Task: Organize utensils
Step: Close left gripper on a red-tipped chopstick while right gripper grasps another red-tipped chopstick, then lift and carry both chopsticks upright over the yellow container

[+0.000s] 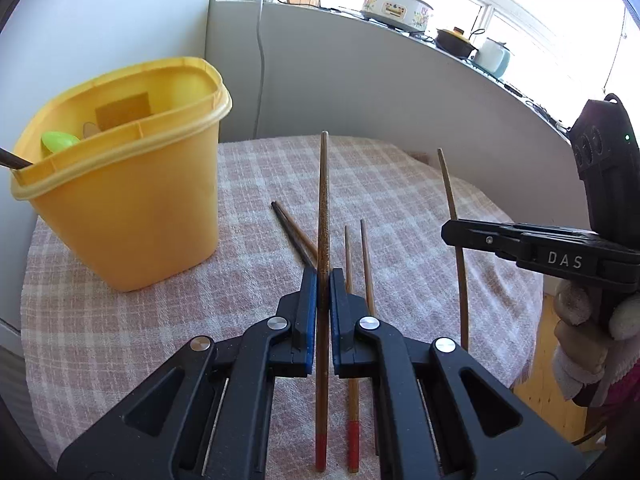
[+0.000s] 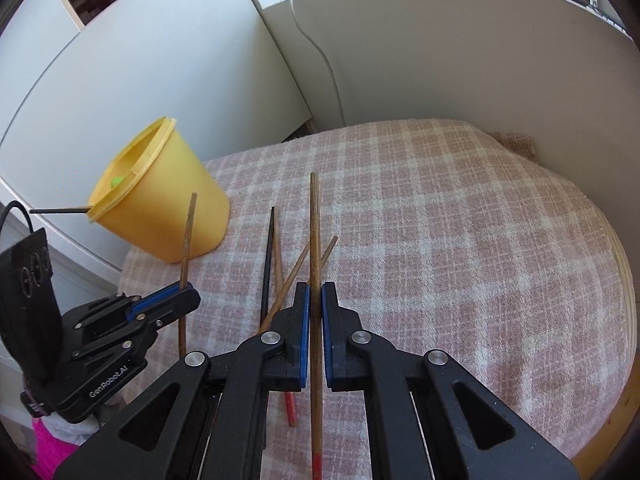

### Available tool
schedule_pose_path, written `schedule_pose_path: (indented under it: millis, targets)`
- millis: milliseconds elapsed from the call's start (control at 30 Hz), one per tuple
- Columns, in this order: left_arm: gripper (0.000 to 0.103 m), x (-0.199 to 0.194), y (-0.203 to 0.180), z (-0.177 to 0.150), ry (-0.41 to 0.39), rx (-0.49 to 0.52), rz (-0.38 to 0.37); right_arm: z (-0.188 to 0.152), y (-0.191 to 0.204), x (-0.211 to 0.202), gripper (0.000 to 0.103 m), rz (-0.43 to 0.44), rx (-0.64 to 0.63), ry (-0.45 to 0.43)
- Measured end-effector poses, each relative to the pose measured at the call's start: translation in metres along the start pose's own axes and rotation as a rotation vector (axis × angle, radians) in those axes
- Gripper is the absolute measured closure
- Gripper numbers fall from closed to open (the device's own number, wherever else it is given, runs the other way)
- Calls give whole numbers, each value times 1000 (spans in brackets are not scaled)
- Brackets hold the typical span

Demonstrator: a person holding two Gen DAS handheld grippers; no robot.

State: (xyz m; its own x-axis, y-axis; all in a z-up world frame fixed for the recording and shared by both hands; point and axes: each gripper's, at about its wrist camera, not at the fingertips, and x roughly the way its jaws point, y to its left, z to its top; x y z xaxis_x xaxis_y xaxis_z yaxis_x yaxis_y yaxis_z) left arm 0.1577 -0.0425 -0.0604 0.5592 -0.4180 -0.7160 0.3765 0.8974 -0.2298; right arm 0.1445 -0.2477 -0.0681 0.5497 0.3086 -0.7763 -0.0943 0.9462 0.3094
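- Two grippers, left [image 1: 323,280] and right [image 2: 315,292], each clamped on one chopstick [image 1: 323,200], both lifted above the tablecloth [image 2: 440,240]
- Loose chopsticks [image 1: 358,256] lie between them; yellow tub [image 1: 120,184] at ten o'clock

Six chopsticks [image 1: 323,216], one yellow container [image 1: 120,184], two grippers [image 1: 323,280]

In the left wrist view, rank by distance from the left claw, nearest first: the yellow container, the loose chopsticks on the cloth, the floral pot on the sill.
1. Loose chopsticks, just right of the left claw.
2. Yellow container, left on the cloth.
3. Floral pot, far back on the sill.
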Motion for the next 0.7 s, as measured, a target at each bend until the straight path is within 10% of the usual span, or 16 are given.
schedule_pose_path:
  millis: [700]
  targets:
    - [99, -131, 24, 40, -333, -44, -5, 21, 72, -81, 99, -32, -218, -319]
